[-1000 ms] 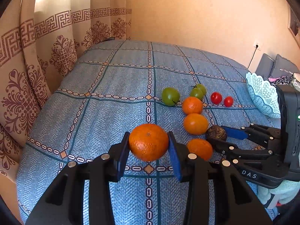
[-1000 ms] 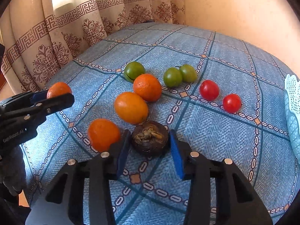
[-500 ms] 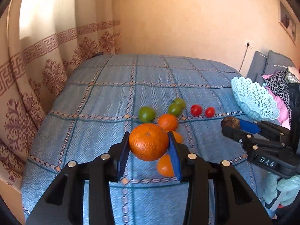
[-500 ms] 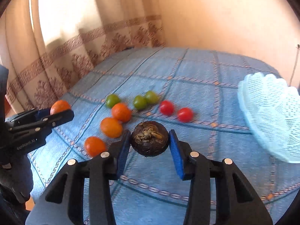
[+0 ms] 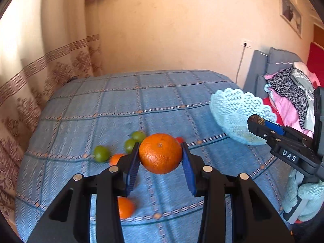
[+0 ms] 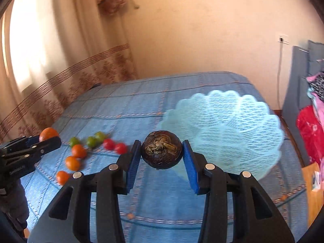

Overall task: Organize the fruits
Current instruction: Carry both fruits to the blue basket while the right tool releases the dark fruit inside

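Now: left hand-held gripper (image 5: pixel 161 158) clamps orange (image 5: pixel 160 153); right hand-held gripper (image 6: pixel 162 151) clamps dark fruit (image 6: pixel 161 149) nr basket (image 6: pixel 232 129).

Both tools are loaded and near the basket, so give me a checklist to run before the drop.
1. Left tool grips the orange: ok.
2. Right tool grips the dark fruit: ok.
3. Basket upright on the bed: ok.
4. Basket free of fruit: ok, none visible inside.
5. Dark fruit over the basket: not ok, it sits at the near rim.
6. Orange over the basket: not ok, the basket is off to its right.
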The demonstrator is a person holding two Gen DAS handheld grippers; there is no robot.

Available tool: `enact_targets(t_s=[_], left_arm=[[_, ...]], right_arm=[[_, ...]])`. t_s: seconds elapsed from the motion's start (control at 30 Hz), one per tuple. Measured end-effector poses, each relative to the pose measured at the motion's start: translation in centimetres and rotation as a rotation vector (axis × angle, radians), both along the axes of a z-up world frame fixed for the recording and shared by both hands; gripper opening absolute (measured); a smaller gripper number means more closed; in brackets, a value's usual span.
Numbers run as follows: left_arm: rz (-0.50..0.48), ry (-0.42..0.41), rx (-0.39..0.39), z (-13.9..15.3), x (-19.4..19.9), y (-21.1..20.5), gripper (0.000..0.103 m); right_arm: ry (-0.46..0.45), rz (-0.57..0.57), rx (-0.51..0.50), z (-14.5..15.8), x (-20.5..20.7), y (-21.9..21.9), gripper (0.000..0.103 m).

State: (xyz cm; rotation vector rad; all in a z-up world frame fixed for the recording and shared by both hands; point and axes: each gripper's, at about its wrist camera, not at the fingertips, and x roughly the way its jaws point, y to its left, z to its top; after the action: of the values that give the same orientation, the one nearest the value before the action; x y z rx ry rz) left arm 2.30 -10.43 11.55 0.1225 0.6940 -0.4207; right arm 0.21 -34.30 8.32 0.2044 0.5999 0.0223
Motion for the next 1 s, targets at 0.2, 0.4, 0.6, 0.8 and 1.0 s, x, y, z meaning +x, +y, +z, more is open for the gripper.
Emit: enact_targets(t_s=[0.2, 0.4, 0.6, 0.8, 1.0], left_arm=[[-0.073, 0.003, 0.011, 0.1, 0.9, -4.8, 0.04], [-0.15, 0.008, 0.008, -0.2, 1.9, -9.2, 0.04], [-0.182, 0.032, 0.03, -1.4, 3.6, -12.8, 0.04], [-0.212, 0.063, 0.037, -2.4, 4.5, -15.2, 0.04], [-0.227, 0.094, 0.032, -2.8, 5.0, -16.1, 0.04]], right_arm=[[0.004, -0.088, 0.014, -0.3, 0.4, -3.5, 0.043], [0.022, -0.166, 0.048, -1.6, 0.7, -6.6, 0.043], [0.027, -0.213, 0.068, -2.6, 0.2, -8.0, 0.043], [0.009, -0.255, 0.1, -2.5, 0.0, -9.2, 0.049], [-0.035, -0.296, 0.116, -1.7, -1.0, -9.6, 0.056]])
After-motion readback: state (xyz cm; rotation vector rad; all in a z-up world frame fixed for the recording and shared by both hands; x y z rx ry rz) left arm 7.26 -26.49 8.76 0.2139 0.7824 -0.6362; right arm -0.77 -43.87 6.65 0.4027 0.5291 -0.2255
